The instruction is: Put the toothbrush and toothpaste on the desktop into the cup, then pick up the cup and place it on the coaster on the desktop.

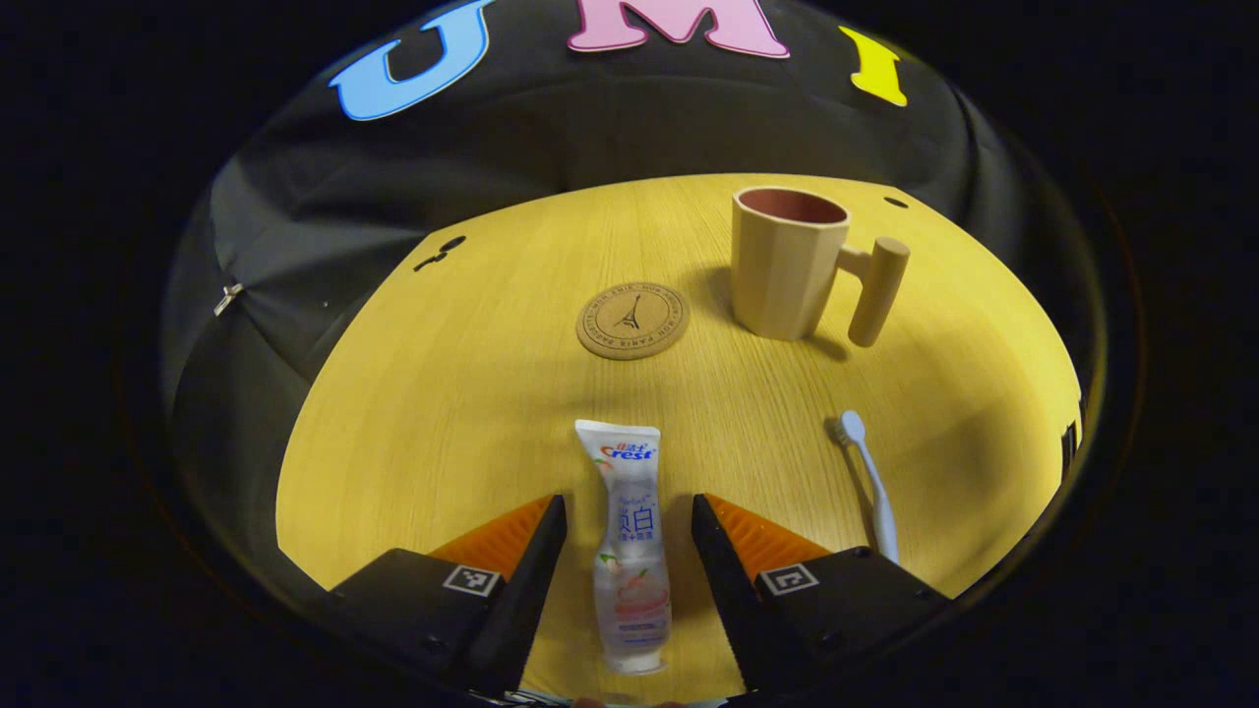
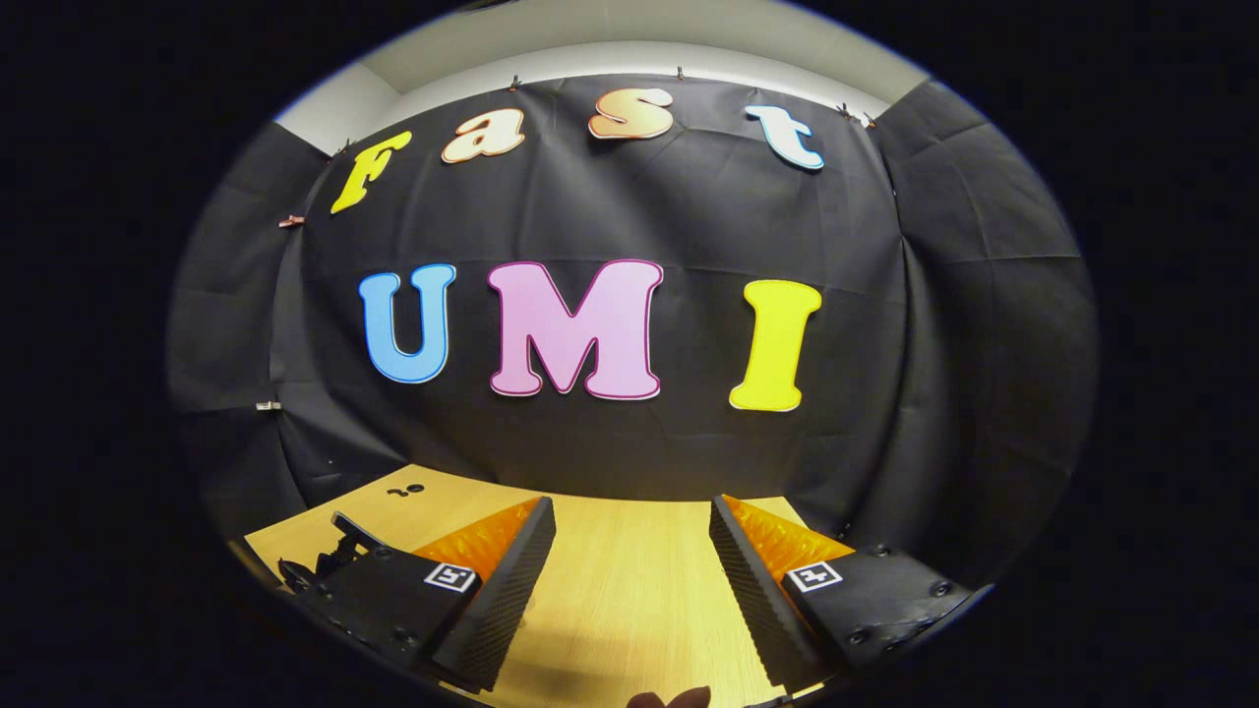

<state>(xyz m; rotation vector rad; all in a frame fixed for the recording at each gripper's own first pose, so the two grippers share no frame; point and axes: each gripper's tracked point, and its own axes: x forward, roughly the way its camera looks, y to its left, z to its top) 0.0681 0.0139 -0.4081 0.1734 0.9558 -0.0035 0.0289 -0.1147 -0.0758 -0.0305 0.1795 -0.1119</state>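
In the left gripper view a white toothpaste tube (image 1: 627, 541) lies lengthwise on the wooden desktop (image 1: 472, 393), between the spread fingers of my left gripper (image 1: 628, 511), which is open and not touching it. A pale blue toothbrush (image 1: 869, 482) lies to the right, bristles pointing away. Farther off stands a beige cup (image 1: 787, 261) with a peg handle on its right, and a round cork coaster (image 1: 632, 321) lies to its left. In the right gripper view my right gripper (image 2: 631, 521) is open above bare desktop (image 2: 629, 580), with nothing between its fingers.
The black cloth wall (image 2: 629, 216) stands close behind the desktop's far edge. In the right gripper view a dark part of the other gripper (image 2: 329, 560) shows at the lower left. Small dark holes (image 1: 440, 251) mark the desktop's far left corner.
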